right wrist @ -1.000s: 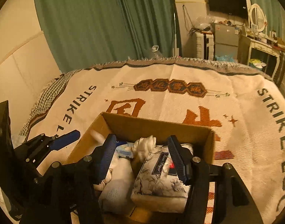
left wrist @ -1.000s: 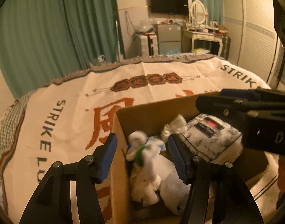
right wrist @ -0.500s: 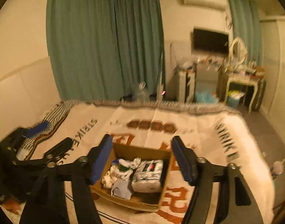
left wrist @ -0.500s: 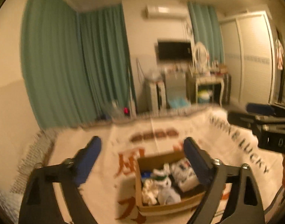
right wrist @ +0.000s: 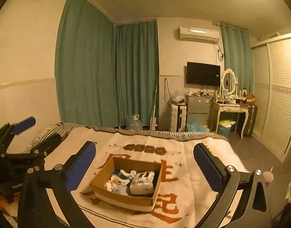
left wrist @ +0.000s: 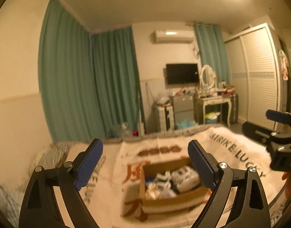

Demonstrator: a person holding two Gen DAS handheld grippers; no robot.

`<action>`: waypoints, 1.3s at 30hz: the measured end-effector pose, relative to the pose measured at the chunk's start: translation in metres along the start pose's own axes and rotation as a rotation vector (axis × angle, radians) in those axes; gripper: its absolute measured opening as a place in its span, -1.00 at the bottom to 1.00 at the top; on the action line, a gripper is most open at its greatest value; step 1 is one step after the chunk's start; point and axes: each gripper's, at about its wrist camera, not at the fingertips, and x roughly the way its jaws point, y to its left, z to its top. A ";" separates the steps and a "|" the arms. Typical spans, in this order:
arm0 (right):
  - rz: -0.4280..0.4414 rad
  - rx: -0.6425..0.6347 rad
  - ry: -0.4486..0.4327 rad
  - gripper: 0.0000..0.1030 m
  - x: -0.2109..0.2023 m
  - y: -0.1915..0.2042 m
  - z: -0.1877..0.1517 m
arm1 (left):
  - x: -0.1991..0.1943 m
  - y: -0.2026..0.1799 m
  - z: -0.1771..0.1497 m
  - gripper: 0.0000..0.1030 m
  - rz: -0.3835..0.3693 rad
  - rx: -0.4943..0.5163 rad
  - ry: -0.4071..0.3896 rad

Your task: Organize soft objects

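Left claw (left wrist: 145,163) and right claw (right wrist: 144,168) both wide open, empty; cardboard box (right wrist: 126,199) beyond them holds socks (right wrist: 116,182), tissue pack (right wrist: 143,182).

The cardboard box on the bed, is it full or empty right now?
Mostly full. The cardboard box sits open-topped on the blanket, with white soft items and a patterned pack covering its floor.

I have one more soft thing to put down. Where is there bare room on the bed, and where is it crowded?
Bare blanket lies right of the box, toward the floor-side edge, and beyond it up to the brown hexagon row. The box itself is crowded: white soft items on its left, a printed pack on its right.
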 end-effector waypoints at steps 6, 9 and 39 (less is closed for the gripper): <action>-0.028 0.008 0.011 1.00 0.026 -0.004 -0.061 | 0.036 0.004 -0.062 0.79 0.058 -0.050 0.127; -0.018 0.026 0.077 1.00 0.051 -0.008 -0.087 | 0.049 0.007 -0.077 0.79 0.042 -0.094 0.175; -0.009 0.052 0.143 1.00 0.072 -0.015 -0.109 | 0.051 -0.001 -0.091 0.79 -0.006 -0.059 0.179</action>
